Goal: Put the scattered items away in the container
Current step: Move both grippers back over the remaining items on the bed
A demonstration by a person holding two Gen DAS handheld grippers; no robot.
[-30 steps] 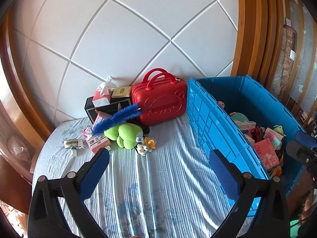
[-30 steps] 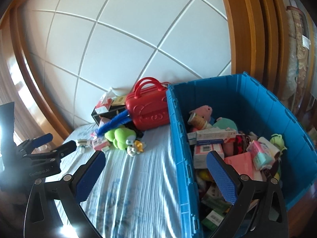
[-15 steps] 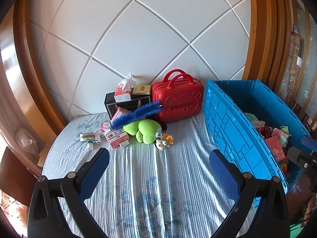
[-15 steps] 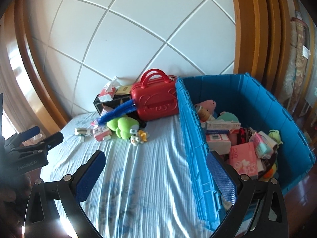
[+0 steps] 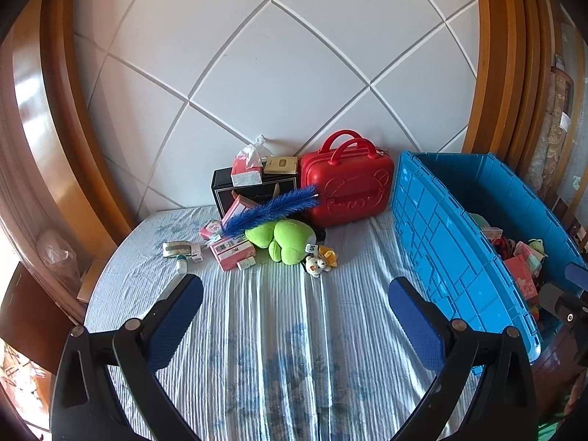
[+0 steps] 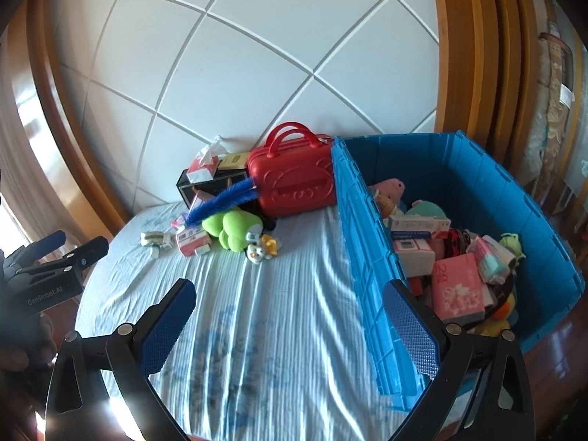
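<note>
A blue crate (image 5: 441, 242) (image 6: 367, 257) stands on the right of the bed, holding several boxes and soft toys. Scattered items lie at the far end of the bed: a green plush (image 5: 284, 235) (image 6: 233, 229), a blue feather (image 5: 272, 209) (image 6: 220, 200), a pink box (image 5: 233, 251) (image 6: 191, 240), a small keychain toy (image 5: 319, 259) (image 6: 261, 250) and a small bottle (image 5: 180, 264). My left gripper (image 5: 294, 308) is open and empty, well short of the pile. My right gripper (image 6: 290, 314) is open and empty, over the crate's near left wall.
A red case (image 5: 349, 183) (image 6: 294, 183), a black box (image 5: 239, 191) with a tissue pack (image 5: 247, 169) on it stand against the padded headboard (image 5: 275, 73). The striped sheet (image 5: 286, 330) between grippers and pile is bare. Wooden frame flanks both sides.
Both grippers have pulled back and swung left, so the pile and crate look smaller and more central. Both stay open and empty.
</note>
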